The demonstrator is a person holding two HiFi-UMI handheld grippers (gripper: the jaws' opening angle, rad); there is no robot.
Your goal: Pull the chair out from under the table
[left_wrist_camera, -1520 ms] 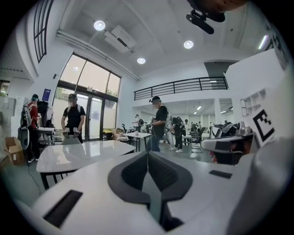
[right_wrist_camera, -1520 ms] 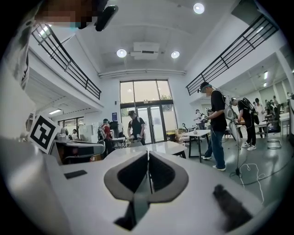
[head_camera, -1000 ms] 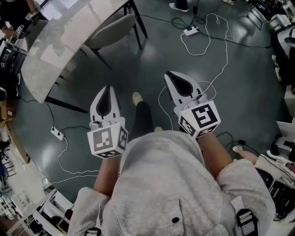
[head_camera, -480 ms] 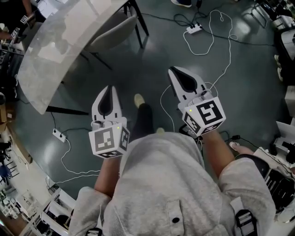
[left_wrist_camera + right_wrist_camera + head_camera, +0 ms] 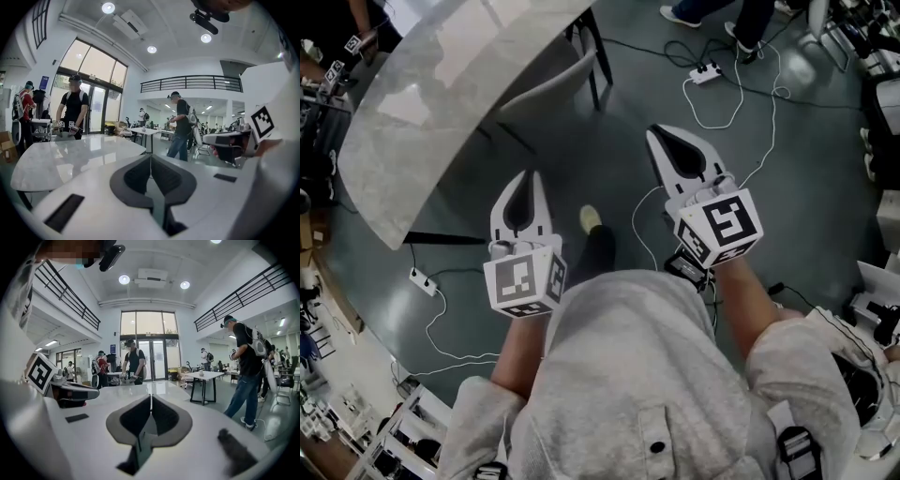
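Chair (image 5: 546, 86): tucked under the table (image 5: 422, 112) at the upper middle of the head view. Only its grey shell and dark legs are shown past the marble edge. It is touched by nothing.

Both grippers are held level side by side, well short of the chair, over the floor (image 5: 609, 122).

Left gripper (image 5: 528, 178): jaws are closed fully, pad against pad, with nothing held. In the left gripper view the table is seen ahead at left.

Right gripper (image 5: 657, 134): jaws are likewise closed together and empty.

A shoe (image 5: 591, 218) is seen between the two grippers. A white cable (image 5: 750, 122) is looped on the floor at right, near a power strip (image 5: 705, 71). A second strip (image 5: 419, 277) is seen below the table's near corner.
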